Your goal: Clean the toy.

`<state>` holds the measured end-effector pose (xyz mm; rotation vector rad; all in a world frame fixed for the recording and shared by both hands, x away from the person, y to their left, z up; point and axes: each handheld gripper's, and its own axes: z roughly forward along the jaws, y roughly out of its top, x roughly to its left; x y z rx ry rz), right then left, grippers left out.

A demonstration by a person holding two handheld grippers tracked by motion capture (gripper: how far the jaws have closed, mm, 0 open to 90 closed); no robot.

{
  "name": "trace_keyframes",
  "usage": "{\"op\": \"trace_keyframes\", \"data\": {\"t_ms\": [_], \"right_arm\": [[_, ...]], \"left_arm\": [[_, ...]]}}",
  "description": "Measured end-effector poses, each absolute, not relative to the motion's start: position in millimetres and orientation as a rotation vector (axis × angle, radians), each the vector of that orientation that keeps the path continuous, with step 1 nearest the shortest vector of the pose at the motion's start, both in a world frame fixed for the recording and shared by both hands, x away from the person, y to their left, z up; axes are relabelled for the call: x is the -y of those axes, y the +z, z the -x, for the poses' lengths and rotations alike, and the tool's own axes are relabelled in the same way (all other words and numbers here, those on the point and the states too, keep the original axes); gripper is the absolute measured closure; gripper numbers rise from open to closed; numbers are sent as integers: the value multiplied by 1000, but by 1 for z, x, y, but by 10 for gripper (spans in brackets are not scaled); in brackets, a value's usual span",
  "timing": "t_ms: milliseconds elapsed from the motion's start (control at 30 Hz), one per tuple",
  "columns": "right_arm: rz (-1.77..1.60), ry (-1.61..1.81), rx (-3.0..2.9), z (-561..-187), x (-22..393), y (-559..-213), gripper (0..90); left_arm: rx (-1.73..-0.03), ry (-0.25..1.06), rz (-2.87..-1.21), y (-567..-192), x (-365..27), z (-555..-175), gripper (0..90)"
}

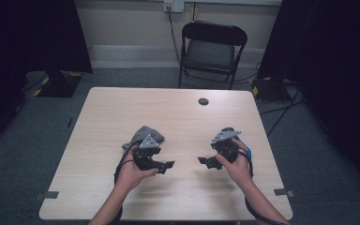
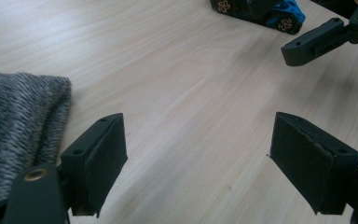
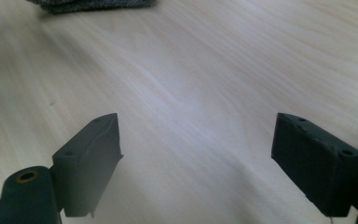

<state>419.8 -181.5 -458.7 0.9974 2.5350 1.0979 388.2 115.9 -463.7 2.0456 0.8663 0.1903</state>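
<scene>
Left claw: hovering released over bare surface, grey knitted cloth lying just beside its left jaw. Right claw: likewise released, holding nothing, blue toy car lying near it. Step judged: approaching for pickup. Next move calling for swinging left claw onto cloth, then clenching.

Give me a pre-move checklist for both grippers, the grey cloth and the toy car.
1. Left gripper jaws apart, nothing between them: ok.
2. Right gripper jaws apart, nothing between them: ok.
3. Grey cloth lies flat on the table, beside the left gripper, not gripped: ok.
4. Blue toy car on the table near the right gripper: ok.
5. Bare wood between the two grippers: ok.
6. Car standing on its wheels: cannot tell.
</scene>
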Motion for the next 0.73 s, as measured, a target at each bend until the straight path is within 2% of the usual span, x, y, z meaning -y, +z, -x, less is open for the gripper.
{"op": "trace_keyframes", "data": {"t_ms": [367, 733], "right_arm": [[-943, 1073, -2614, -395, 173, -487, 148], [-843, 1091, -2548, -381, 172, -502, 135]], "left_arm": [[-800, 136, -2123, -487, -99, -377, 179], [-697, 203, -2219, -500, -90, -369, 159]]}}
